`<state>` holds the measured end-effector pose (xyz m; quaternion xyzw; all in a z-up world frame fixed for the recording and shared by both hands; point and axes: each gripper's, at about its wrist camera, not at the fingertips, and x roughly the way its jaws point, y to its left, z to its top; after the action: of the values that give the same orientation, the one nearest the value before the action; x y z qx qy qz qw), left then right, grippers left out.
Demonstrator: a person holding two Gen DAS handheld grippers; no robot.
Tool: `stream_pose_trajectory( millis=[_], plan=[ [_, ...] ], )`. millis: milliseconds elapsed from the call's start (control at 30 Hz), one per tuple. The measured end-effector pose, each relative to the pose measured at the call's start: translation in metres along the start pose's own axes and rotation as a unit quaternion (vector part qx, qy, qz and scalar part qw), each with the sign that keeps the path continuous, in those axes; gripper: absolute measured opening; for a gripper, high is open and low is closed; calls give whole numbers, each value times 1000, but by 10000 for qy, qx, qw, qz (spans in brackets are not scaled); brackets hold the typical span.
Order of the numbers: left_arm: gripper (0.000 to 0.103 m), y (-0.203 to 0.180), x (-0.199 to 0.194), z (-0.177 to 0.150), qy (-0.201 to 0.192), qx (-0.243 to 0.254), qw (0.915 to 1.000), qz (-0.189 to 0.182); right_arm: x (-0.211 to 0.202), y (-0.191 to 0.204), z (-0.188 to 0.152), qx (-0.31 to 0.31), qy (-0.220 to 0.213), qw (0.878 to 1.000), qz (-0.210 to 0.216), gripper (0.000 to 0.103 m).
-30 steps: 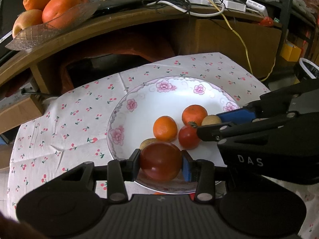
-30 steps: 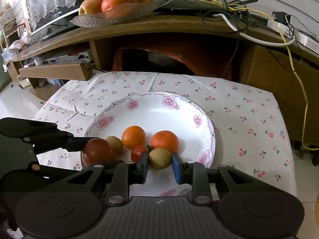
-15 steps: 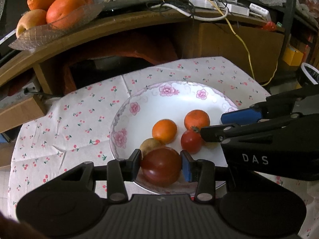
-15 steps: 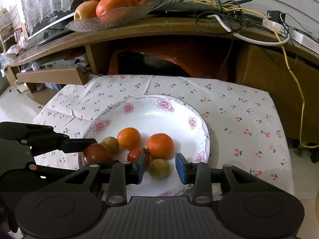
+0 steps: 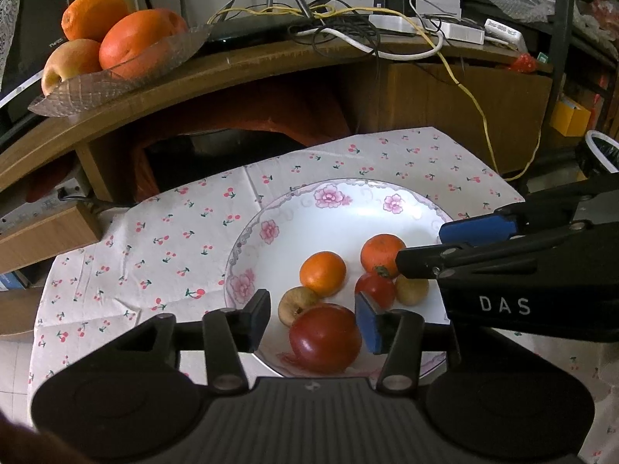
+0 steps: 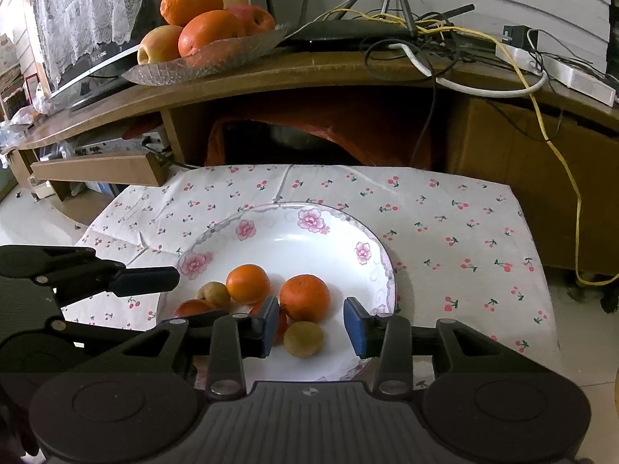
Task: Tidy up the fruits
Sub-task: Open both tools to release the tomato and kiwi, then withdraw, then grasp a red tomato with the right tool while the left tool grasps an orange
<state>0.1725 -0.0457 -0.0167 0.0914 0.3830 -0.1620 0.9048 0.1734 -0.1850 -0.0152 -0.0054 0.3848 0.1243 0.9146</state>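
Left wrist view: left gripper (image 5: 312, 321) over the near rim of the flowered plate (image 5: 348, 208), its jaws opening. The large tomato (image 5: 325, 338) lies on the plate between the pads; the left pad stands clear of it, and the blue right pad sits just beside its upper right side, contact hard to judge from this angle. A wrinkled brown fruit (image 5: 297, 304) touches the tomato on its far left side.

Further items on the plate, same view: two mandarins (image 5: 322, 273) and (image 5: 381, 255), well inside the rim; a small tomato (image 5: 375, 290) with a green stalk between them and the near edge; a second brown fruit (image 5: 412, 290) just right of it, partly behind the black finger coming in from the right.

Right wrist view: right gripper (image 6: 311, 326), jaws opening, with that second brown fruit (image 6: 303, 338) resting on the plate between the pads and touching neither. The small tomato is mostly hidden behind the left pad.

Setting: plate on a cherry-print cloth (image 6: 456, 232). Behind it a wooden shelf (image 6: 348, 73) carries a glass dish (image 6: 205, 63) of oranges and apples, plus a tangle of cables (image 6: 425, 38).
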Motion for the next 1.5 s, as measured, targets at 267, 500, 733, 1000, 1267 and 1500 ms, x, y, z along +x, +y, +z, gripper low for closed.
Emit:
stream_pose_trajectory(
  millis=[267, 500, 733, 1000, 1267, 1500],
  plan=[
    [55, 1, -3, 0, -16, 27, 10000, 11, -3, 1, -1, -33, -41, 10000, -26, 40],
    [55, -1, -5, -1, -20, 48, 10000, 19, -5, 0, -2, -27, -45, 10000, -47, 43],
    [55, -1, -6, -1, -18, 61, 10000, 29, -6, -1, -2, -23, -53, 10000, -44, 44],
    [58, 2, -12, -4, -39, 80, 10000, 29, -9, -1, -2, -25, -58, 10000, -19, 48],
    [60, 11, -26, -8, -125, 25, 9999, 19, -14, 1, -7, -108, -27, 9999, 9, 48],
    [60, 31, -46, -18, -202, -109, 9997, -10, -21, 10, -26, -318, 320, 9986, 269, 49]
  ],
)
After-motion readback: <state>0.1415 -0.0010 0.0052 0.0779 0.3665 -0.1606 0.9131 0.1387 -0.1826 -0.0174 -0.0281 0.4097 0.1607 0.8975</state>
